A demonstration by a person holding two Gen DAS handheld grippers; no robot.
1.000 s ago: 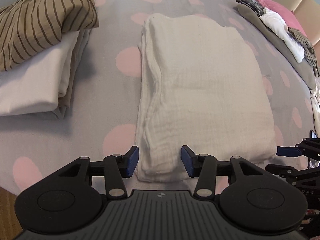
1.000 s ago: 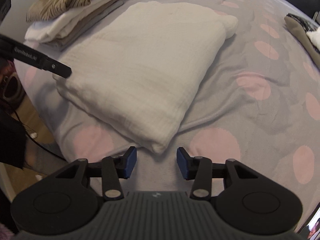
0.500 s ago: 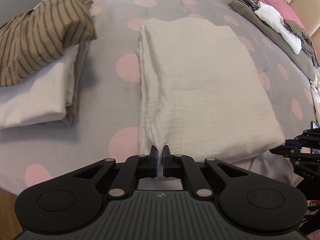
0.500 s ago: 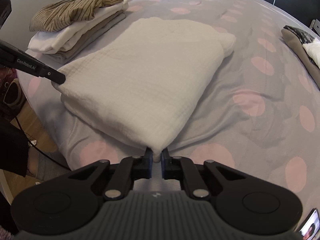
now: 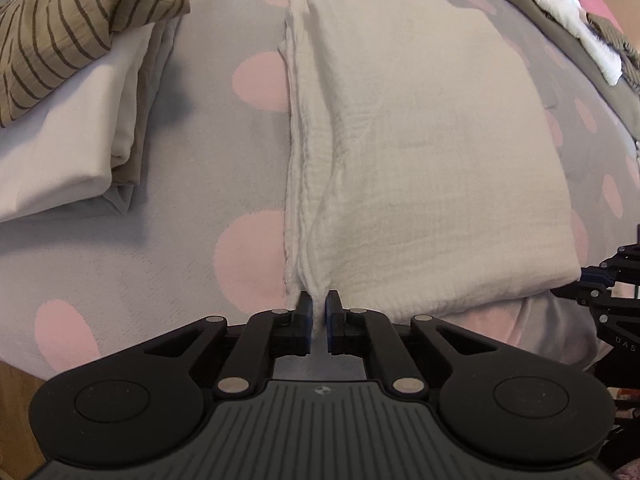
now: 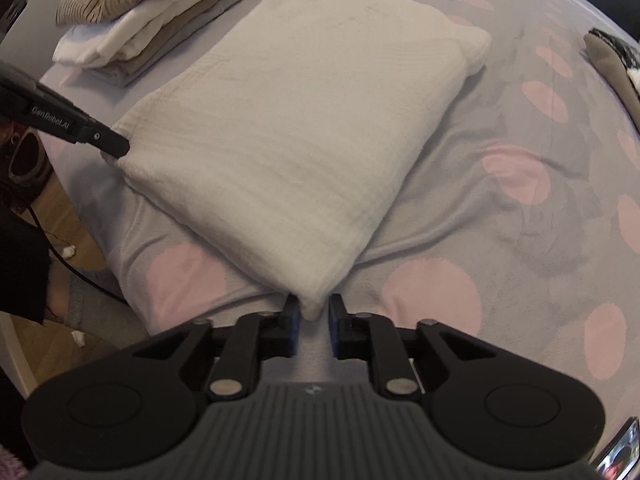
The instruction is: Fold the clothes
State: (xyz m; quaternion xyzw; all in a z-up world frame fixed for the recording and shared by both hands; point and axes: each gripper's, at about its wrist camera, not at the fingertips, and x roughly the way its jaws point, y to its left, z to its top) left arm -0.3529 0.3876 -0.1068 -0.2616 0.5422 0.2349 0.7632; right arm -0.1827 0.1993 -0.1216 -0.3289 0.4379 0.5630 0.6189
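Observation:
A folded cream cloth (image 5: pixel 420 140) lies flat on the grey bedcover with pink dots (image 5: pixel 224 184). My left gripper (image 5: pixel 317 320) pinches the cloth's near left corner; a thin fold fills the narrow gap, and its jaws are opening. In the right wrist view the same cloth (image 6: pixel 304 120) runs away from my right gripper (image 6: pixel 314 320). The right gripper's jaws are opening too, and the near right corner sits loose between the pads without touching them. The left gripper's tip (image 6: pixel 116 146) shows at the cloth's other near corner.
A stack of folded clothes (image 5: pixel 72 80) topped by a brown striped garment lies left of the cloth, also seen as the stack (image 6: pixel 160 12) at the far left. A loose pile of clothes (image 5: pixel 580 28) lies at the far right. The bed edge and wooden floor (image 6: pixel 60 216) are on the left.
Both grippers went from wide open to closed on the cloth's near corners. Since then the right jaws have parted clearly and the left ones only slightly.

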